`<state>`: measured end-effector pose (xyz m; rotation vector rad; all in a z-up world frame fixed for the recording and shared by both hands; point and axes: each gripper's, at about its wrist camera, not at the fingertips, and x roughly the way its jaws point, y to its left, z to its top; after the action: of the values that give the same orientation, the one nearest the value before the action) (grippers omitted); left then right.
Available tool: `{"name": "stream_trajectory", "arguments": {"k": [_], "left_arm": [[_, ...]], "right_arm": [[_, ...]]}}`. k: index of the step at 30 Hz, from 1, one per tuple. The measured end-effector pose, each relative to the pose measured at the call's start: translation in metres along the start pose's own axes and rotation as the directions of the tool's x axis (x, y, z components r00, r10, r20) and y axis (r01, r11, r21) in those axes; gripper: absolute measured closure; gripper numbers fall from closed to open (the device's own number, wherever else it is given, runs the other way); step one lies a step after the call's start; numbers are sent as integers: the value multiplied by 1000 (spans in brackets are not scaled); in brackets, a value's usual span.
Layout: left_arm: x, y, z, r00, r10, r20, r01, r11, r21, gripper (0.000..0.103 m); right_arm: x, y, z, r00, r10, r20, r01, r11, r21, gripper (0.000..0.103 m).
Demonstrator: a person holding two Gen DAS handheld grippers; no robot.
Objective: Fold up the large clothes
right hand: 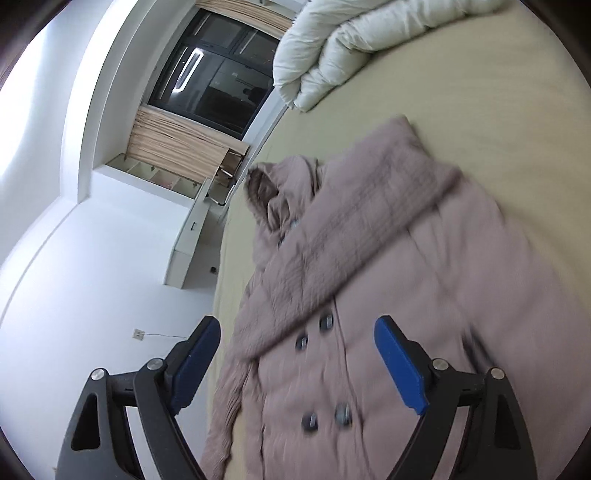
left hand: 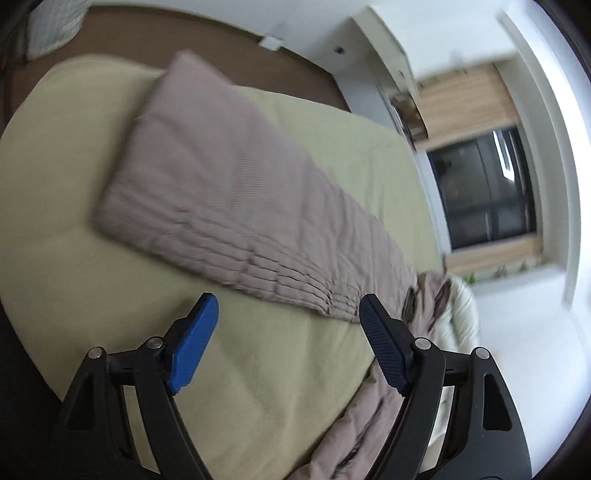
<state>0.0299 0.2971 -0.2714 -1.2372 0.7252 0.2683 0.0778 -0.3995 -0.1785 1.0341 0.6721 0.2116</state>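
Observation:
A large mauve padded coat point(right hand: 388, 280) lies on a bed with a pale yellow sheet point(right hand: 480, 92). In the right wrist view I see its dark buttons point(right hand: 325, 321), its fur-lined hood point(right hand: 266, 192) and one sleeve point(right hand: 362, 218) folded across the chest. My right gripper point(right hand: 295, 354) is open and empty above the buttoned front. In the left wrist view the coat's long lower part point(left hand: 221, 192) lies flat across the sheet point(left hand: 74, 184). My left gripper point(left hand: 288, 332) is open and empty, just above the sheet beside the coat's edge.
A white duvet point(right hand: 351, 48) is bunched at the far end of the bed. A white wall, a dark window point(right hand: 214, 85) and white cabinets point(right hand: 192, 229) lie beyond the bed's edge. A brown headboard point(left hand: 221, 40) and a pillow point(left hand: 51, 26) show in the left wrist view.

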Motion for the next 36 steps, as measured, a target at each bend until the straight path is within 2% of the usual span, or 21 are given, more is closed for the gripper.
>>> {"name": "stream_trajectory", "arguments": {"k": [3, 6, 9, 14, 15, 16, 17, 18, 21, 23, 25, 26, 27, 28, 29, 30, 32, 36], "left_arm": [[-1, 19, -1, 999, -53, 6, 53, 992, -112, 25], [3, 27, -2, 997, -73, 37, 78, 986, -150, 25], [1, 38, -8, 993, -73, 93, 92, 972, -216, 25], [2, 37, -6, 986, -55, 158, 94, 963, -252, 28], [3, 37, -5, 986, -50, 158, 91, 961, -263, 33], [2, 35, -3, 987, -41, 158, 82, 961, -263, 46], [2, 32, -2, 987, -29, 156, 67, 967, -244, 55], [5, 28, 0, 988, -18, 153, 52, 974, -221, 74], [-13, 19, 10, 987, -11, 157, 34, 989, -142, 83], [-26, 3, 9, 985, -14, 170, 26, 997, -68, 85], [-42, -31, 2, 980, -8, 200, -8, 997, 76, 86], [-50, -55, -6, 974, -4, 225, -37, 984, 176, 87], [-58, -71, -12, 971, -6, 240, -57, 965, 255, 87], [-62, -96, -25, 967, -10, 254, -81, 935, 345, 88], [-64, -116, -36, 965, -18, 260, -97, 902, 421, 88], [-61, -143, -56, 965, -28, 260, -113, 852, 511, 88], [-47, -197, -106, 967, -52, 251, -137, 723, 678, 88], [-1, -281, -226, 978, -102, 181, -117, 448, 886, 89]], "right_arm": [[-32, -9, -41, 1000, 22, -4, -22, 998, 60, 15], [-61, -17, -76, 1000, 17, -21, -15, 996, 84, 15], [-82, -19, -96, 999, -18, -32, 21, 997, 78, 15], [-123, -17, -112, 998, -66, -8, 67, 995, 71, 15], [-131, -13, -113, 997, -74, 0, 74, 996, 59, 15], [-141, -10, -115, 997, -81, 10, 81, 996, 42, 15], [-146, -8, -116, 996, -88, 19, 87, 996, 32, 15], [-151, -3, -117, 995, -94, 30, 93, 995, 22, 15], [-165, -3, -122, 993, -109, 42, 109, 994, 11, 16], [-167, -7, -126, 993, -111, 35, 111, 994, 15, 17], [-161, -12, -125, 994, -107, 18, 107, 994, 16, 18], [-157, -15, -124, 995, -102, 9, 102, 995, 14, 19], [-150, -17, -122, 995, -97, -1, 97, 995, 10, 19], [-143, -19, -120, 996, -92, -9, 92, 996, 5, 19], [-134, -21, -116, 996, -84, -18, 84, 996, -1, 19], [-126, -23, -111, 997, -75, -25, 75, 997, -5, 19], [-113, -25, -99, 998, -60, -29, 59, 998, -10, 21], [-96, -24, -72, 999, -37, -18, 36, 999, -21, 21]]}}
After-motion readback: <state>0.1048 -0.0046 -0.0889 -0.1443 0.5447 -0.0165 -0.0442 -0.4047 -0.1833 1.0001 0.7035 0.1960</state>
